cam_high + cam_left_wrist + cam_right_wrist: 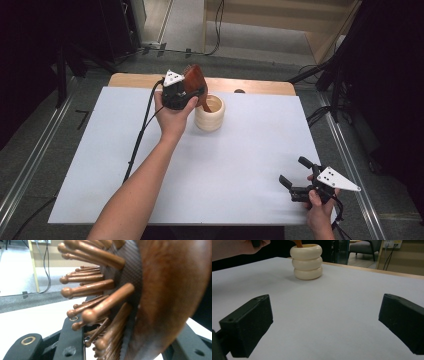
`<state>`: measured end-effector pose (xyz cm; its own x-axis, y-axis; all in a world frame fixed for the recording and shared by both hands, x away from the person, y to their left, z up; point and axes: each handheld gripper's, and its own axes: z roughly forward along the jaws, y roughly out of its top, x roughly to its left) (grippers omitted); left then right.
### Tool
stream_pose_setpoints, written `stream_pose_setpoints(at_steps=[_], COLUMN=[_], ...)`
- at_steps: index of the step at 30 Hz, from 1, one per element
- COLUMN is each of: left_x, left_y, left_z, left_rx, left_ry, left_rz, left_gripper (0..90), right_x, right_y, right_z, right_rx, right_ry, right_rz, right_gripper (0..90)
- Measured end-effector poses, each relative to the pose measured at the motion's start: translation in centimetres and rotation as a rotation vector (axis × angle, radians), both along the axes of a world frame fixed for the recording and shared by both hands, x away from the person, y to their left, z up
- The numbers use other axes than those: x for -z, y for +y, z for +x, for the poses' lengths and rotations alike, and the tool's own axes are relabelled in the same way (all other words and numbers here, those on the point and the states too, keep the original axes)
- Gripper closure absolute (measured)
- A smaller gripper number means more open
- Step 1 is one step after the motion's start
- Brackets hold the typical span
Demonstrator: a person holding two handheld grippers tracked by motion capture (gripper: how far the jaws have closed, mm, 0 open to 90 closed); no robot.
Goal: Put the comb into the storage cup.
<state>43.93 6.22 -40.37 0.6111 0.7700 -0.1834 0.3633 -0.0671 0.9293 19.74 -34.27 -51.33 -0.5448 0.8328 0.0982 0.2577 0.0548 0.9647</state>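
Left gripper (pixel 186 93) pinching the head of a wooden paddle hairbrush (pixel 195 80), jaws pressing on either side of it, bristle pins (pixel 95 312) poking out between them in the left gripper view. Hanging at the far middle of the white table (pixel 100 165), brush handle dipping into the mouth of a cream ribbed holder (pixel 209 115) just to its right. Right gripper (pixel 295 181) resting at the near right corner, jaws spread wide with nothing between them, pointing toward the holder (pixel 307 262), well apart from it.

Risking, by the look of it, a tip-over: handle entering at a slant, likely levering against the rim and toppling the light, unsteadied holder. Also gripping on springy pins and a rounded head, perhaps letting the brush twist or slip on release.
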Motion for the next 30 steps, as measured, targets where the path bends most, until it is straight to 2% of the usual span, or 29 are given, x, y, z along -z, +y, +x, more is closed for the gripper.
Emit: stream_pose_setpoints(at_steps=[16,22,30], left_x=[1.2,1.6,2.1], left_y=[-0.6,-1.0,-0.5], left_z=[0.1,0.0,0.2], left_rx=[-0.012,-0.018,-0.038], left_ry=[0.023,0.040,0.059], left_rz=[-0.018,-0.050,-0.086], left_gripper=[55.4,55.0,52.8], right_x=[0.0,0.0,0.0], right_y=[0.0,0.0,0.0], right_z=[0.0,0.0,0.1], right_rx=[-0.001,-0.003,-0.006], right_ry=[-0.002,0.001,0.000], right_rz=[0.002,0.001,0.000], right_gripper=[0.0,0.0,0.0])
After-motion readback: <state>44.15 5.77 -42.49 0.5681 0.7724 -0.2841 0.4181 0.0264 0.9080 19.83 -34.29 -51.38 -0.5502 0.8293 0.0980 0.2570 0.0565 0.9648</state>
